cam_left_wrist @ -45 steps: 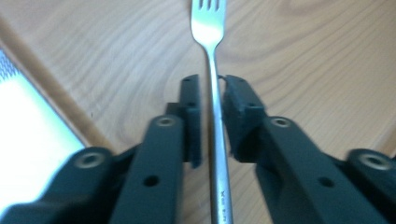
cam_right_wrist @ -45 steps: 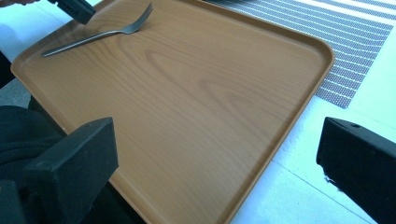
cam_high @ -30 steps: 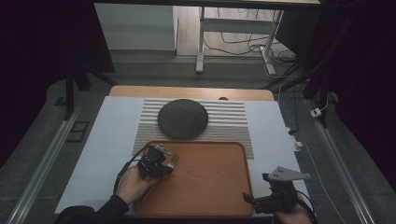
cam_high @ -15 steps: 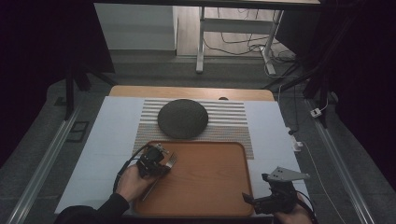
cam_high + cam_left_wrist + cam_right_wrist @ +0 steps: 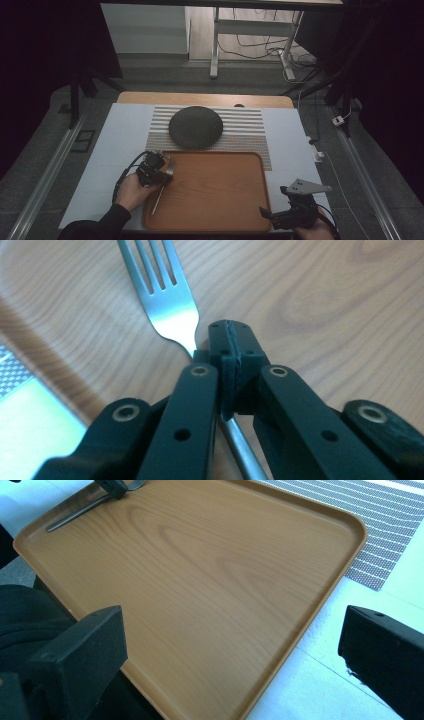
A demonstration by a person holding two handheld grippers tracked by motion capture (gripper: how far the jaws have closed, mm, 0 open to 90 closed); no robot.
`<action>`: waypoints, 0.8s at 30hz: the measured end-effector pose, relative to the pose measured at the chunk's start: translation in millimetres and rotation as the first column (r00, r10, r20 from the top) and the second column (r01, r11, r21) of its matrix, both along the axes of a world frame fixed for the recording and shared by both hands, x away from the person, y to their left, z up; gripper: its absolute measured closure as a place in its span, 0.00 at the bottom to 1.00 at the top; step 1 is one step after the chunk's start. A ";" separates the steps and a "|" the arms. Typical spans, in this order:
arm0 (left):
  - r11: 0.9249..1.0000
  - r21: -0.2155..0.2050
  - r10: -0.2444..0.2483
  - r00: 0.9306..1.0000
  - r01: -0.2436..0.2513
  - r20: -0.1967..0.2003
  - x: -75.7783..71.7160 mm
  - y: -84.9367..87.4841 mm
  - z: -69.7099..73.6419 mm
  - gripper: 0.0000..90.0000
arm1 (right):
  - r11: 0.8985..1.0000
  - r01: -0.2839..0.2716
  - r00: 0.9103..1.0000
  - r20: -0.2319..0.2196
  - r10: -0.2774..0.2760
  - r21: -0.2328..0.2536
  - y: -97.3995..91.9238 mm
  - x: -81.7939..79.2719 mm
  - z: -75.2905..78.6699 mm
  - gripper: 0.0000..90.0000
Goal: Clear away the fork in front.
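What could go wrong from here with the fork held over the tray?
1. The left claw pinches the fork only at its thin neck, so it may pivot or slip out.
2. The fork sits close to the tray left rim; it could land on the rim and tip off onto the white mat.
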State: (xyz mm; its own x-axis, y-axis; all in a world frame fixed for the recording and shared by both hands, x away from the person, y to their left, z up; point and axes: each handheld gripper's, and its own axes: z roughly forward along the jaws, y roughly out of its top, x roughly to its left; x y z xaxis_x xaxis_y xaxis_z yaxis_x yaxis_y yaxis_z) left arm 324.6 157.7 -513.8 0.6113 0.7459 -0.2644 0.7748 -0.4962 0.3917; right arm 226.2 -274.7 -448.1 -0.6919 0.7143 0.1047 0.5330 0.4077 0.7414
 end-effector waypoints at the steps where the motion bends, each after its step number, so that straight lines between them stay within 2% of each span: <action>1: 1.000 -0.004 0.003 1.000 -0.003 -0.003 0.4 1.3 -0.2 0.98 | 1.000 0.000 1.000 0.000 0.000 0.000 0.0 0.0 0.0 0.00; 12: 0.999 0.004 0.045 0.999 -0.045 -0.005 3.9 14.4 -0.3 0.95 | 1.000 0.002 1.000 -0.007 -0.002 -0.003 -0.1 0.5 -0.2 0.00; 16: 0.999 0.001 0.045 0.999 -0.045 -0.002 4.4 16.2 -0.4 0.94 | 1.000 0.007 1.000 -0.009 -0.007 -0.003 0.0 0.7 -0.3 0.00; 21: 0.999 0.003 0.034 0.999 -0.034 0.015 3.7 14.9 0.8 0.85 | 1.000 0.003 1.000 -0.007 -0.003 -0.004 0.3 0.6 -0.4 0.00; 24: 1.000 -0.015 0.023 0.999 -0.023 0.034 2.4 14.3 3.9 0.80 | 1.000 0.002 1.000 -0.007 -0.002 -0.004 0.3 0.5 -0.4 0.00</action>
